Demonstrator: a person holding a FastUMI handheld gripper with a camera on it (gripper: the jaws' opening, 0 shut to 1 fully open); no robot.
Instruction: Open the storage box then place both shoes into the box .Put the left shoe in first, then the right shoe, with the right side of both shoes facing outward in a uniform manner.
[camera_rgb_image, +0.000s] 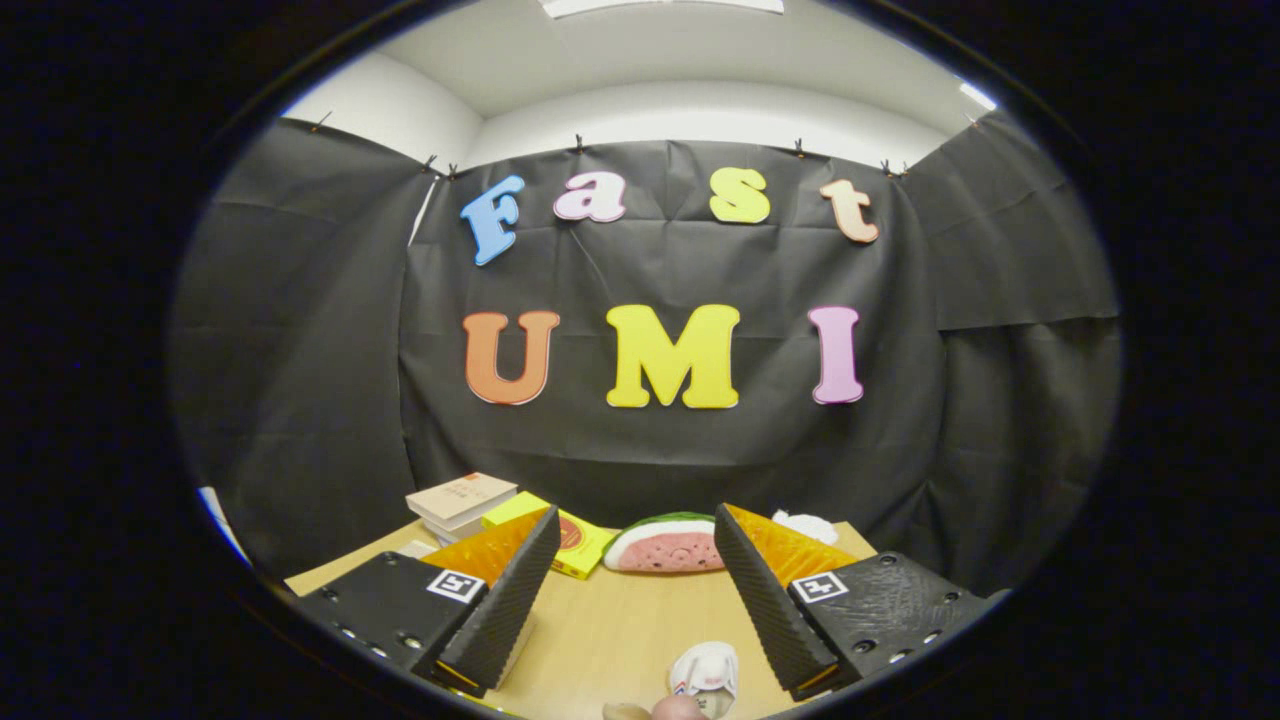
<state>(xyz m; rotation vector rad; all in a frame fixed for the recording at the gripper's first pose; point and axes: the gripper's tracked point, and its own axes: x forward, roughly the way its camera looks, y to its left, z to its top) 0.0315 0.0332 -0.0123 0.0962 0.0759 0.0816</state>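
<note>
1. Booth hung with black cloth (300, 380) on the back and side walls, white ceiling above; light wooden table (620, 630) below, reaching back to the cloth.
2. Low between the fingers, nearest the camera: a small white rounded thing with red and dark markings, possibly the toe of a shoe (704, 668), resting on the table; too little visible to tell left from right. Just below it, a pinkish rounded shape, cut off and unidentifiable.
3. Storage box: cannot tell where among the things seen here.
4. Gripper (637, 545) spread wide, both fingers apart with bare table between them, pinching nothing, tips lifted clear of the things behind.
5. Beyond the fingertips, at the back of the table: a watermelon-slice toy (665, 545), red flesh with green rind, lying flat between the two tips.
6. Left of the watermelon: a flat yellow box (580, 545), partly hidden by the left finger.
7. Behind and left of the yellow box: a short stack of books (460, 500), beige cover on top.
8. Right of the watermelon, past the right fingertip: a small white lumpy thing (805, 525), partly hidden, kind unclear.
</note>
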